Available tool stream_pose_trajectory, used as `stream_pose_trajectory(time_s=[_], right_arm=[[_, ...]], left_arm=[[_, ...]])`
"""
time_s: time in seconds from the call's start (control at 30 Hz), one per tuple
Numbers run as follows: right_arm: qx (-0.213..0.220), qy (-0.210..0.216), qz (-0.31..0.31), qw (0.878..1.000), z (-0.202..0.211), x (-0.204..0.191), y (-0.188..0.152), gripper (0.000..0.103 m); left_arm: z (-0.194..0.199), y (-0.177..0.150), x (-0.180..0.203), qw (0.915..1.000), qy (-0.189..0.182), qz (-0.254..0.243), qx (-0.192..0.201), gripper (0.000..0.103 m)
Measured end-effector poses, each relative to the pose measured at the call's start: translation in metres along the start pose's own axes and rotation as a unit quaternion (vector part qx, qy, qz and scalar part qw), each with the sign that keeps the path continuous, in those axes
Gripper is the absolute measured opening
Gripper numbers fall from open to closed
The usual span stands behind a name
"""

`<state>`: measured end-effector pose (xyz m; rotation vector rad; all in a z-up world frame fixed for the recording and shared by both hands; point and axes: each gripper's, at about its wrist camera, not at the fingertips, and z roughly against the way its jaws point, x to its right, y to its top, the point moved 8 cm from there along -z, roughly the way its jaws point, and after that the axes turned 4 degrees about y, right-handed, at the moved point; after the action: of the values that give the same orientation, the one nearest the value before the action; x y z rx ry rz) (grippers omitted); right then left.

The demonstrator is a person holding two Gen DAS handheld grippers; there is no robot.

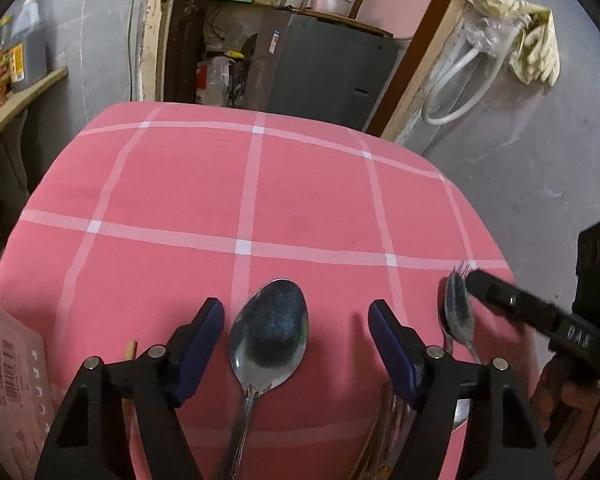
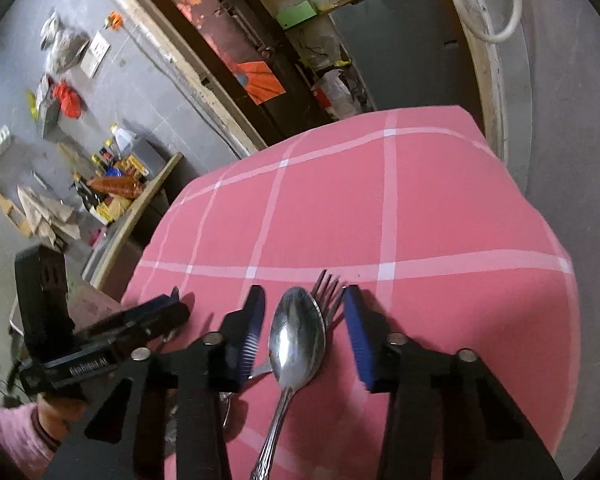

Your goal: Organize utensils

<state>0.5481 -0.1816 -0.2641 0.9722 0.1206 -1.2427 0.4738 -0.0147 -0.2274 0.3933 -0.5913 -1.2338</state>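
Lying loose on the pink table (image 1: 180, 184), a big spoon (image 1: 269, 330) and another spoon (image 2: 298, 330) on a fork (image 2: 327, 284) sit between unclenched jaws, nothing sorted yet.
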Motion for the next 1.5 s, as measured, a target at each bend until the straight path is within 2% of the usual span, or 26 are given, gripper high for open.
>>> stream_pose_trajectory(time_s=[0.1,0.27,0.37,0.4,0.63,0.9,1.2,1.5], right_arm=[[0.006,0.013,-0.029,0.999,0.000,0.008,0.000,0.025],[0.009,0.014,-0.042,0.999,0.000,0.015,-0.002,0.016],[0.007,0.013,-0.046,0.999,-0.002,0.016,-0.003,0.009],[0.007,0.013,-0.048,0.999,-0.002,0.017,-0.004,0.008],[0.021,0.024,-0.035,0.999,0.011,0.007,-0.001,0.005],[0.066,0.019,0.008,0.998,0.056,-0.026,0.011,0.003],[0.112,-0.028,0.078,0.990,0.110,-0.074,0.019,0.002],[0.135,-0.064,0.125,0.981,0.151,-0.119,0.008,0.002]], left_arm=[[0.000,0.002,0.001,0.9999,0.009,-0.008,-0.004,0.063],[-0.001,0.006,-0.001,0.9997,0.018,-0.011,-0.007,0.050],[0.000,0.008,-0.004,0.9998,0.018,-0.007,-0.008,0.041],[0.000,0.008,-0.004,0.9998,0.015,-0.006,-0.009,0.035],[0.003,0.007,0.003,0.9996,-0.009,-0.024,-0.012,0.035],[0.040,0.013,0.024,0.9973,-0.042,-0.053,0.026,0.035],[0.098,0.014,0.037,0.9906,-0.056,-0.094,0.083,0.035],[0.150,0.001,0.038,0.9835,-0.063,-0.126,0.114,0.035]])
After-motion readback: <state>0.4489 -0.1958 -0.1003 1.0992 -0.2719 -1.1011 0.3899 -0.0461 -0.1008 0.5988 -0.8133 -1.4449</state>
